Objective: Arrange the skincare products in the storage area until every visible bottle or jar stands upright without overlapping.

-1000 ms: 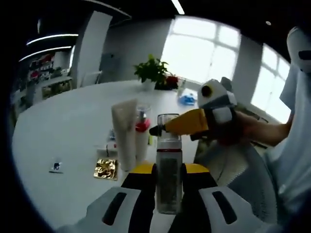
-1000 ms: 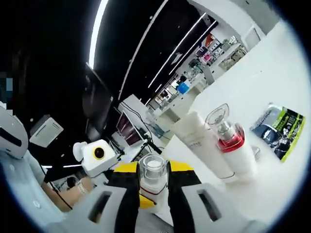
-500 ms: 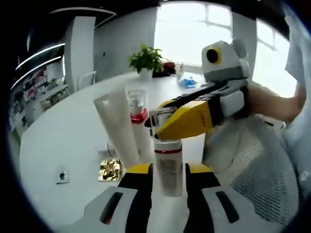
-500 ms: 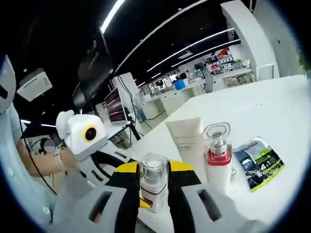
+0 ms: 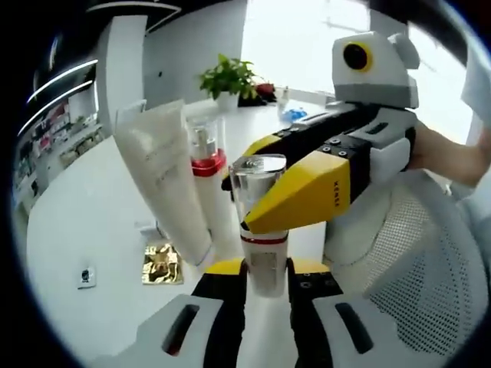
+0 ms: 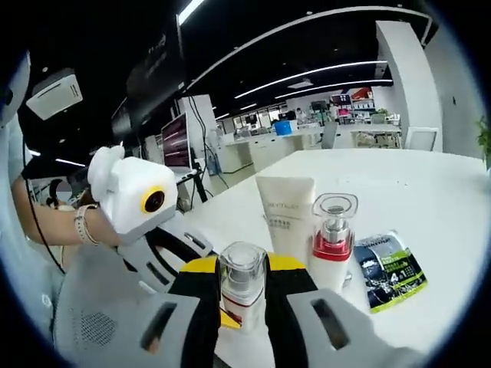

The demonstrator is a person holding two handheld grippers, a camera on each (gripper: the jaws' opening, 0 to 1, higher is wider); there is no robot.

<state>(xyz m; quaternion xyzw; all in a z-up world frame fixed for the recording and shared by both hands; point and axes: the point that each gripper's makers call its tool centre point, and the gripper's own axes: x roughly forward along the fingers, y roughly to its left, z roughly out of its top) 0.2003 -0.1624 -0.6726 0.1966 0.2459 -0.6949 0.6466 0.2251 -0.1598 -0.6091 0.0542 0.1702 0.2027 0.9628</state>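
Item: clear-capped bottle (image 5: pixel 263 230), red band under the cap, upright at lower centre of the left gripper view. The left gripper (image 5: pixel 266 280) clamps its body between both jaws. The right gripper (image 5: pixel 307 188) enters from the right and has its yellow jaws closed on the cap. In the right gripper view the same bottle (image 6: pixel 242 285) sits at lower centre between the right gripper (image 6: pixel 242 295) jaws, with the left gripper (image 6: pixel 149 222) at left.

Adjacent stock, on the white counter (image 5: pixel 84 207): white tube (image 5: pixel 163 180) standing on its cap, left of centre, and a red-collared pump bottle (image 5: pixel 209 184) just beside it, both upright. A gold sachet (image 5: pixel 161 264) lies flat at lower left; a green-and-black sachet (image 6: pixel 390 268) lies at right in the right gripper view.

Change: over the last second the tube and pump bottle have grown larger in both views, and the right gripper has moved onto the cap. Judgement: the held bottle is being carried to the standing pair, and setting it down upright beside them remains.
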